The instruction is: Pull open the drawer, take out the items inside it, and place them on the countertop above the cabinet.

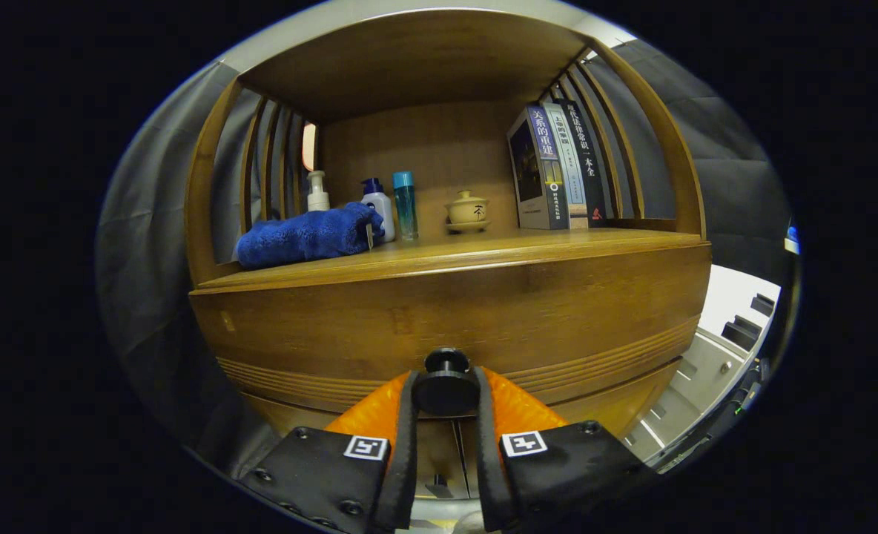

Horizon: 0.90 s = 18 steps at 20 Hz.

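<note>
Step in hand: drawer opening. The gripper (445,397) is closing its jaws on the knob (445,383) of the drawer (558,319), which is sitting shut (contents unseen). Next move, by judgement: a straight pull back. Desk (483,248) above is carrying a blue towel (305,236), bottles (391,204), a lidded cup (466,211) and books (554,167); dark cloth is hanging behind.

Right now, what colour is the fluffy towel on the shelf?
Deep blue; the towel shows best in the gripper view.
</note>
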Tool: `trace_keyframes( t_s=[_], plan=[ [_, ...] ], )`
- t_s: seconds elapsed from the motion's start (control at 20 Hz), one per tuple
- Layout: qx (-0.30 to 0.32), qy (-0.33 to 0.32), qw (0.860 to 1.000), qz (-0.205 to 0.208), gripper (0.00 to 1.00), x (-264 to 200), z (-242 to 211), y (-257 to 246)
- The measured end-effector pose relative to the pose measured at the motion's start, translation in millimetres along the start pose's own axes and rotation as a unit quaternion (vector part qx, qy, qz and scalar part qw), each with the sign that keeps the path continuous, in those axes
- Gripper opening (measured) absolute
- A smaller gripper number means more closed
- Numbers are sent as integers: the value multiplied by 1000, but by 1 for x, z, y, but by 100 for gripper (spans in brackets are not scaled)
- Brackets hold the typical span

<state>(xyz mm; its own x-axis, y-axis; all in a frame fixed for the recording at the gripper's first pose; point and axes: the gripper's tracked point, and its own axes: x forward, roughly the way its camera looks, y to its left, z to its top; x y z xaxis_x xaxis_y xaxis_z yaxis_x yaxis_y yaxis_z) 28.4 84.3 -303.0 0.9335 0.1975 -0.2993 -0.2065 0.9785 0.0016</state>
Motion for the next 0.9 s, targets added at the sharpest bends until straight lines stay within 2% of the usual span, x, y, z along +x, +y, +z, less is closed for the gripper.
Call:
trace_keyframes(
  t_s=[0.05,0.1,0.9],
  plan=[
    [-6,2,1000,-5,42,-3,-1,-1],
    [-10,4,1000,-9,37,-2,-1,-1],
    [-22,-5,1000,-10,37,-77,-18,4]
  ],
)
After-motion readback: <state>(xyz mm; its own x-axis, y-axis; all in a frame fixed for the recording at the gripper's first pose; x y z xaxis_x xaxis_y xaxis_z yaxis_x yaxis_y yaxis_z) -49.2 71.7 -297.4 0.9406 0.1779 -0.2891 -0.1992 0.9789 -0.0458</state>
